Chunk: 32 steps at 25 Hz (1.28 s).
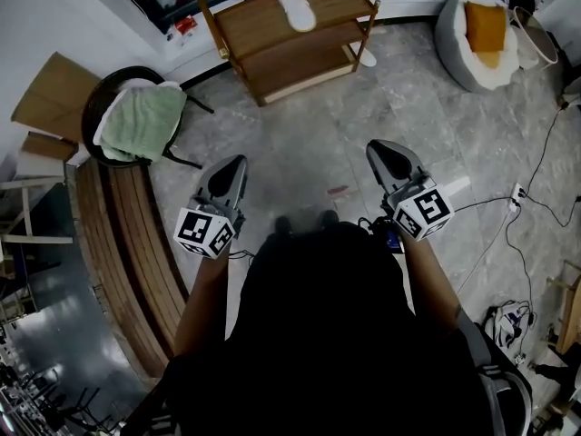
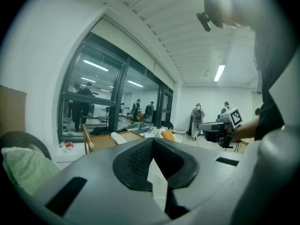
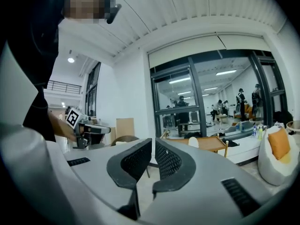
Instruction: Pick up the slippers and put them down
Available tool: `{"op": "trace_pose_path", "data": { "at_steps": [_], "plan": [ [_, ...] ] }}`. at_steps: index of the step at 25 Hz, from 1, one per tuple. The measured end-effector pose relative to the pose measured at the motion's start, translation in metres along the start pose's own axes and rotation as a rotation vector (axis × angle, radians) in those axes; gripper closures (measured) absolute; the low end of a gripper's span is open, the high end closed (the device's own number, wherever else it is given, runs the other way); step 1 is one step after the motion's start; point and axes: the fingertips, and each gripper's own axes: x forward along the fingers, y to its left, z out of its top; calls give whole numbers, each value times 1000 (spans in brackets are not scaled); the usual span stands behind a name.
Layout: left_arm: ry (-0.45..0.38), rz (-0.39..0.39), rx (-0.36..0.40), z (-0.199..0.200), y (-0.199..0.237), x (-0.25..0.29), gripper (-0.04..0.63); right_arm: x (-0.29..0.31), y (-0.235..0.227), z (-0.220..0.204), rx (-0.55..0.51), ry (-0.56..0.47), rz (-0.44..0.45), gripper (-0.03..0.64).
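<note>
L gripper (image 1: 239, 163) and R gripper (image 1: 377, 148) were both closed, nothing btwn the jaws, held side by side. White slipper (image 1: 295, 7) lay well ahead on top of the wooden rack (image 1: 263, 34), approx. midway btwn the two, long axis running away from them. Poss. 2nd slipper (image 1: 366, 57) sat by the rack's R leg, nearer R gripper.

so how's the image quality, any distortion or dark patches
Head view: floor evenly lit, slipper crisp, the person's torso nearly black. Left gripper view: strong fisheye bending, black corners, ceiling light blown out. Right gripper view: same bending and black corners.
</note>
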Motion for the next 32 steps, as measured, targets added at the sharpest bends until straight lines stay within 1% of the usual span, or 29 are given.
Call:
{"op": "trace_pose_path", "data": {
  "at_steps": [5,8,13,17,21,24,28,32],
  "plan": [
    [-3,53,16,8,-6,10,584,-17,-25,1,15,-4,-29,588],
    [5,80,19,9,-10,16,584,-21,-39,-1,23,-8,-23,588],
    [30,88,36,7,-16,22,584,-18,-49,-10,32,-4,0,588],
    [41,89,15,0,-5,29,584,-2,-55,-12,41,-13,8,588],
    [38,92,-9,-7,18,45,584,20,-65,-14,42,-1,7,588],
    [32,86,-27,-6,45,64,584,46,-77,-12,39,9,-5,588],
    [5,81,-39,6,87,96,584,92,-92,-2,24,28,-1,588],
    [-18,59,-59,20,134,128,584,143,-107,17,-2,33,-15,588]
  ]
}}
